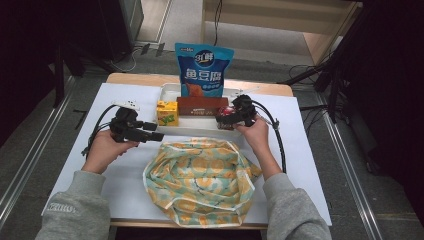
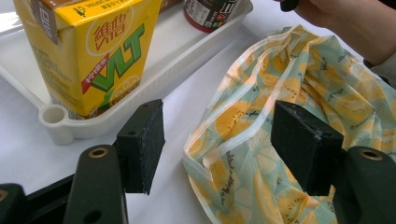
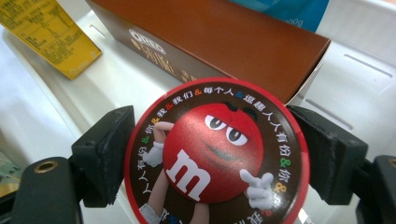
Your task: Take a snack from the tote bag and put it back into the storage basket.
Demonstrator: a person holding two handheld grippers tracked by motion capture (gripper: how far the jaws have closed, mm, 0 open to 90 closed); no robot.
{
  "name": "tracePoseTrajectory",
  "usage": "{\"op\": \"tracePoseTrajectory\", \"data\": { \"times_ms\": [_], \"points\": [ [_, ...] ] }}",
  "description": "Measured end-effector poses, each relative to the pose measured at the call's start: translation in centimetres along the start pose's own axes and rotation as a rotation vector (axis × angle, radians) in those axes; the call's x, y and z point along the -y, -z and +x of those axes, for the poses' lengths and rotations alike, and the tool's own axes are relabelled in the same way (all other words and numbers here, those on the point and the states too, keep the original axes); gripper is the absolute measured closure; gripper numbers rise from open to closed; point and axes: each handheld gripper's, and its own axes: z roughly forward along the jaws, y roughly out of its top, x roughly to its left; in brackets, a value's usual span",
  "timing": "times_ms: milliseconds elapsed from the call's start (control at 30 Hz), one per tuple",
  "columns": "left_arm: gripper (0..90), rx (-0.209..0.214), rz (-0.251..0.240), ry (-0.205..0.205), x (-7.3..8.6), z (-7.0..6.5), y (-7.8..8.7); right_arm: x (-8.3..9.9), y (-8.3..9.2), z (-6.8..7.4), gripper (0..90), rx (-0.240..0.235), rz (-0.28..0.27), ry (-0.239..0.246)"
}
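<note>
In the white tray [image 1: 167, 131], right gripper [image 3: 212, 154] clamps the candy tub [image 3: 215, 154] — bottom cropped — left gripper [image 2: 219, 140] spread.

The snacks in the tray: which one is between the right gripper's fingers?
The round M&M's tub; the fingers flank its red-rimmed lid, apart from carton, box and bag.
</note>
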Motion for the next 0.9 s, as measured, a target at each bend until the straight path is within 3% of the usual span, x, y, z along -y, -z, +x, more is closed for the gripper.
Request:
{"op": "tracePoseTrajectory", "data": {
  "times_ms": [567, 900],
  "points": [
    [35.4, -0.005, -0.002, 0.000, -0.1, 0.0, 0.0, -0.7, 3.1, 0.8, 20.7, 0.014, -0.062, 0.010],
    [35.3, 0.001, 0.008, -0.004, -0.4, 0.0, -0.3, 0.6, 4.8, 0.8, 36.8, 0.012, -0.109, -0.012]
  ]
}}
